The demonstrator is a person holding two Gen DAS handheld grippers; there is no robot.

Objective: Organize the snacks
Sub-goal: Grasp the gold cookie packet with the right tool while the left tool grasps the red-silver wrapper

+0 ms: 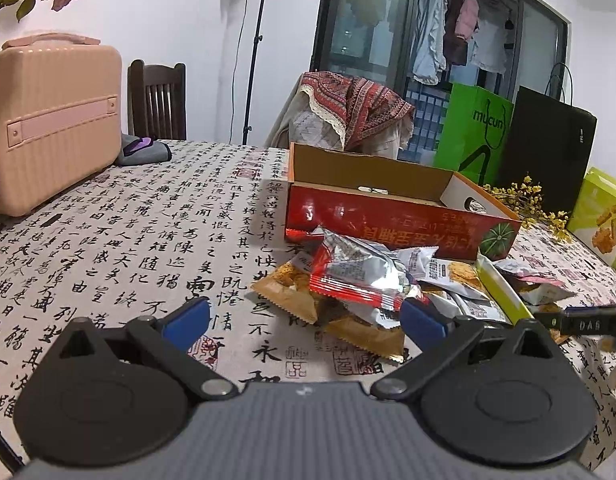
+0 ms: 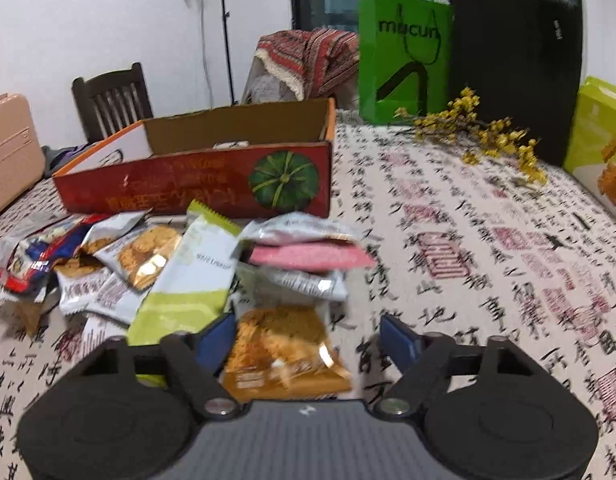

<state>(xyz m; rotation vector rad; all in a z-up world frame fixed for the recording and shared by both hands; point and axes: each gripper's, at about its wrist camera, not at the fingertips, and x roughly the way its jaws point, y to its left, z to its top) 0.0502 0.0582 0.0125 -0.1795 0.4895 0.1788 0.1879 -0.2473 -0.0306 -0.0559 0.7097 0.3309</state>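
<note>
A pile of snack packets (image 1: 367, 280) lies on the calligraphy tablecloth (image 1: 128, 240), in front of an open red cardboard box (image 1: 387, 216) with a pumpkin picture. My left gripper (image 1: 304, 320) is open at the pile's near edge, its blue pads either side of an orange packet (image 1: 292, 292) and a red-and-silver one (image 1: 347, 276). In the right wrist view the pile (image 2: 148, 260) spreads left of centre before the box (image 2: 196, 184). My right gripper (image 2: 308, 342) is open around an orange packet (image 2: 284, 352); the right pad stands clear of it.
A pink suitcase (image 1: 52, 120) stands at the table's left, with a wooden chair (image 1: 158, 100) behind. A cloth-draped chair (image 1: 355, 112), green bag (image 1: 473, 132) and black bag (image 1: 547, 148) stand beyond the box. Yellow flowers (image 2: 479, 136) and a yellow-green carton (image 2: 599, 136) sit right.
</note>
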